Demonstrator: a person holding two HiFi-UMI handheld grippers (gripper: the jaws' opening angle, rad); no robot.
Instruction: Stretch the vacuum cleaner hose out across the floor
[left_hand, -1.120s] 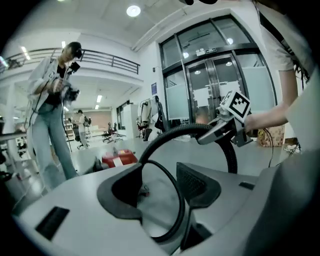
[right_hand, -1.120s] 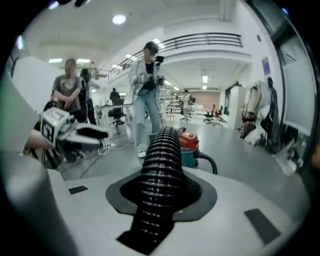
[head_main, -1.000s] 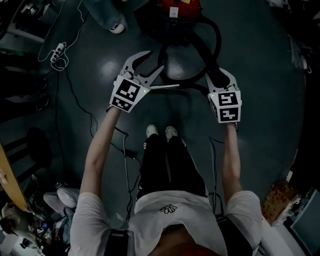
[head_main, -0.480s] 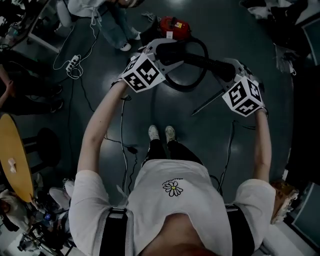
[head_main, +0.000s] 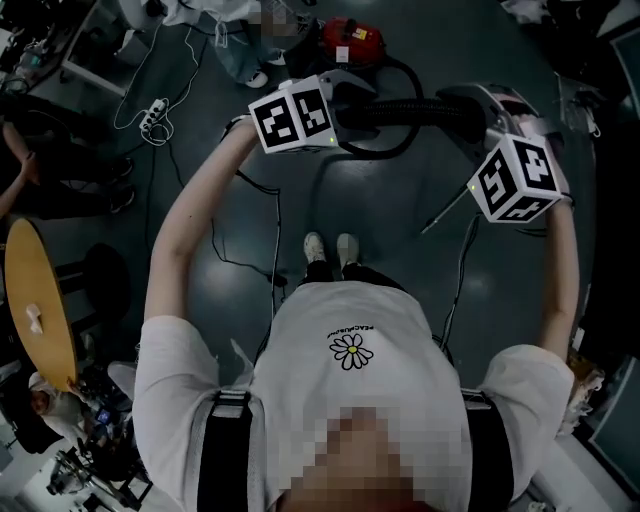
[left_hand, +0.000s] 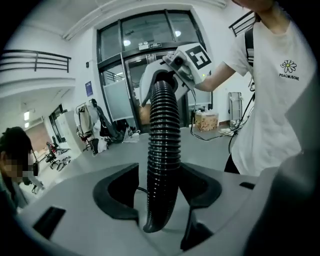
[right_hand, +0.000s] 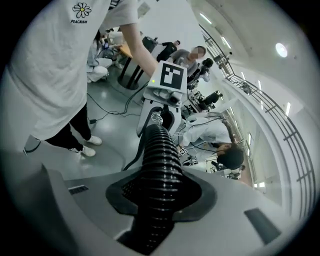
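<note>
The left gripper (head_main: 345, 104) clamps the black ribbed hose (head_main: 410, 115) out in front of the red vacuum cleaner (head_main: 350, 40), and the right gripper (head_main: 470, 106) clamps it further along. That span is held straight in mid-air. A loop curls below, so I'd say laying it out is mostly undone.

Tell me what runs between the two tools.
The black ribbed hose spans the gap from left tool to right tool, gripped by both; head view shows it.

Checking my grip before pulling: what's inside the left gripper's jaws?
The black ribbed hose sits between the left gripper's jaws, gripped on both sides. Its run behind them is hidden by the gripper body.
</note>
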